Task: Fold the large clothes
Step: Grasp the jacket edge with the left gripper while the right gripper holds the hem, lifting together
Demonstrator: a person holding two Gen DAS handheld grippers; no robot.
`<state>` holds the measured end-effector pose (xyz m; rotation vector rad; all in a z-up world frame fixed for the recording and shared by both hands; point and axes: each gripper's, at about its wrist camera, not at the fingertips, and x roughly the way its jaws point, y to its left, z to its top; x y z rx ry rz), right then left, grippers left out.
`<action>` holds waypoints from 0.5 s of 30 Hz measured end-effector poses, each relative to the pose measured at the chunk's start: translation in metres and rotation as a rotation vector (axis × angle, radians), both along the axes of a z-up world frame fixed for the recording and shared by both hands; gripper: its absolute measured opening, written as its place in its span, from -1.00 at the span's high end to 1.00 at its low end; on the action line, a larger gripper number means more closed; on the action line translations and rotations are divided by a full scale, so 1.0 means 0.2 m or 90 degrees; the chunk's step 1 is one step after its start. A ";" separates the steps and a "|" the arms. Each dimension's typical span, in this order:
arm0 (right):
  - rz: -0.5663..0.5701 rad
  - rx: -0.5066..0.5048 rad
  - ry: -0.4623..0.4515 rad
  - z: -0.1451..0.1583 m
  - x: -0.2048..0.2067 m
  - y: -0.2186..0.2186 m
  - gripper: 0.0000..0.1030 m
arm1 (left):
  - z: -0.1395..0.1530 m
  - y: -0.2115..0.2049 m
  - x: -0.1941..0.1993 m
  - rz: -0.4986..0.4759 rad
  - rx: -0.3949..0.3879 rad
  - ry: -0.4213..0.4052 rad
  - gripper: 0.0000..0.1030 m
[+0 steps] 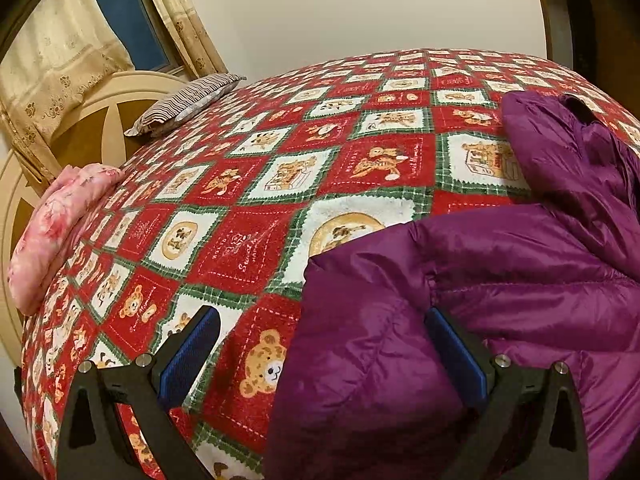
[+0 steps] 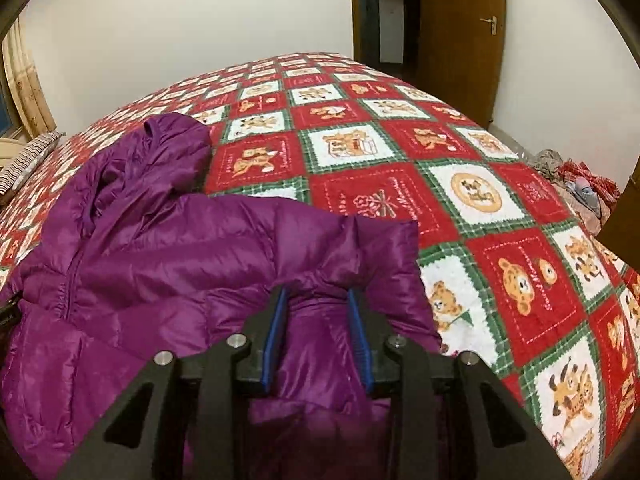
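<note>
A purple puffer jacket (image 1: 500, 264) with a hood lies on a bed covered by a red, white and green teddy-bear quilt (image 1: 248, 208). My left gripper (image 1: 320, 320) is open wide over the jacket's left edge, one blue pad on the quilt, the other against the jacket. In the right wrist view the jacket (image 2: 168, 240) fills the lower left. My right gripper (image 2: 318, 300) is partly closed, with a bunched fold of the jacket between its blue pads (image 2: 276, 336).
A striped pillow (image 1: 188, 104) and a pink folded blanket (image 1: 56, 228) lie at the head of the bed by the headboard and curtains. A heap of clothes (image 2: 576, 188) lies off the bed's right side. A wooden door (image 2: 460, 40) stands behind.
</note>
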<state>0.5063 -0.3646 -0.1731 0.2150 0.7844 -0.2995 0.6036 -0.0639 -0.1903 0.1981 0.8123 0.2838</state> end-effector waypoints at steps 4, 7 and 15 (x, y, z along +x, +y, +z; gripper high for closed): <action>0.000 -0.006 0.000 0.00 0.00 0.01 0.31 | 0.00 -0.01 0.00 0.002 0.007 -0.006 -0.98; 0.000 0.002 -0.005 0.00 0.00 0.01 0.31 | 0.00 -0.01 0.00 0.002 0.007 -0.007 -0.98; -0.001 -0.005 -0.007 -0.01 0.00 0.01 0.31 | -0.01 -0.01 0.00 0.002 0.003 -0.006 -0.98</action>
